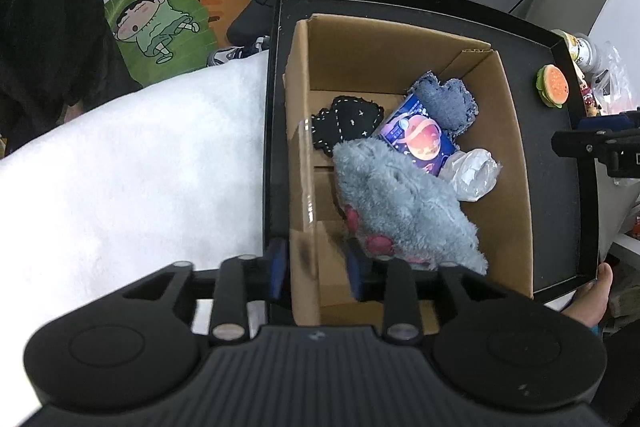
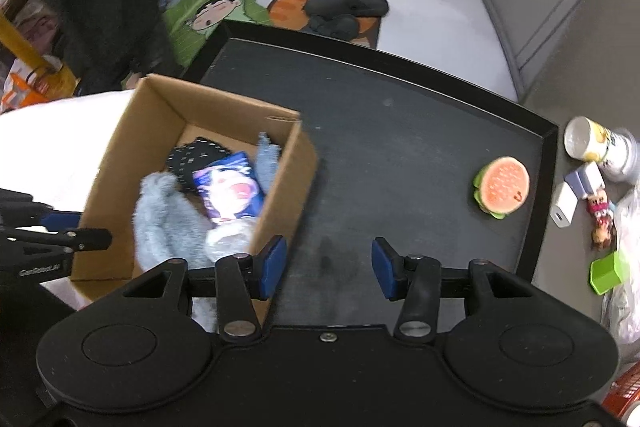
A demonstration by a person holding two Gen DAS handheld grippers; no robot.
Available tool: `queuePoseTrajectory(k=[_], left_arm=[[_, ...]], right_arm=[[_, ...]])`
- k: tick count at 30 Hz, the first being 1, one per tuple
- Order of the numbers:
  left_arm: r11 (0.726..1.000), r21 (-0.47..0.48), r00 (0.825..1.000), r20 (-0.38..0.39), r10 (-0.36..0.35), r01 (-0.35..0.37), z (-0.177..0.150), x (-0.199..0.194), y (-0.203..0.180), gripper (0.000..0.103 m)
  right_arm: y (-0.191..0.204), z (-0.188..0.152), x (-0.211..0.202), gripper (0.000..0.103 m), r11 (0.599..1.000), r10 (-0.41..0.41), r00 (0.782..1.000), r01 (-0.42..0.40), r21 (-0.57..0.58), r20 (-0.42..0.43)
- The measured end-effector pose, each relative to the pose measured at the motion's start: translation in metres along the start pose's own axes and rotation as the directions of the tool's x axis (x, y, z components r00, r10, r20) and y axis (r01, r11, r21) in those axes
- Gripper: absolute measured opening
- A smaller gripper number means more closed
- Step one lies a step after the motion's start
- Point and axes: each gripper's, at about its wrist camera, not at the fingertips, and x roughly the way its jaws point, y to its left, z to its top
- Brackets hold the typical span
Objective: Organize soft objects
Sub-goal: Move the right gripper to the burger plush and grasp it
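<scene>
A cardboard box (image 1: 516, 163) (image 2: 120, 131) stands on a black tray (image 1: 560, 131) (image 2: 400, 131). In it lie a grey plush toy (image 1: 404, 207) (image 2: 168, 223), a black patterned cloth (image 1: 348, 119) (image 2: 192, 155), a blue denim piece (image 1: 448, 99) (image 2: 266, 159), a purple printed pack (image 1: 420, 139) (image 2: 230, 191) and crumpled plastic (image 1: 472, 171) (image 2: 228, 239). A burger-shaped toy (image 1: 554, 85) (image 2: 502, 185) lies on the tray's right side. My left gripper (image 1: 318, 273) is open, straddling the box's near-left wall beside the plush. My right gripper (image 2: 328, 267) is open and empty above the tray.
A white fluffy cover (image 1: 132, 167) lies left of the tray. A can (image 2: 600, 147), small figures (image 2: 600, 211) and a green piece (image 2: 608, 271) sit right of the tray. Floor mats (image 2: 208, 15) and black slippers (image 2: 344, 11) lie beyond.
</scene>
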Motion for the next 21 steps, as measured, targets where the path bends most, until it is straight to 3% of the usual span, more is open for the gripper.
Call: queuePoseTrajectory(k=[6,12,21], left_arm=[[0.999,0.022,1.000,-0.010,0.027,-0.026,0.005,0.001,-0.011,0.041],[0.997,0.053,0.998,-0.017,0.053,-0.052,0.012,0.003,-0.022,0.054],[0.995,0.057,0.996,-0.038,0.084,-0.082,0.024,0.010,-0.027,0.057]], right_arm=[[-0.033,-0.002,0.005,0.061,0.997,-0.018,1.000,0.016,0.080,0.025],[-0.068,-0.002,0.015,0.072,0.988,-0.022,0.999,0.014,0.153,0.046],[-0.111,0.004,0.033,0.072,0.971,-0.029,0.998,0.014,0.238,0.059]])
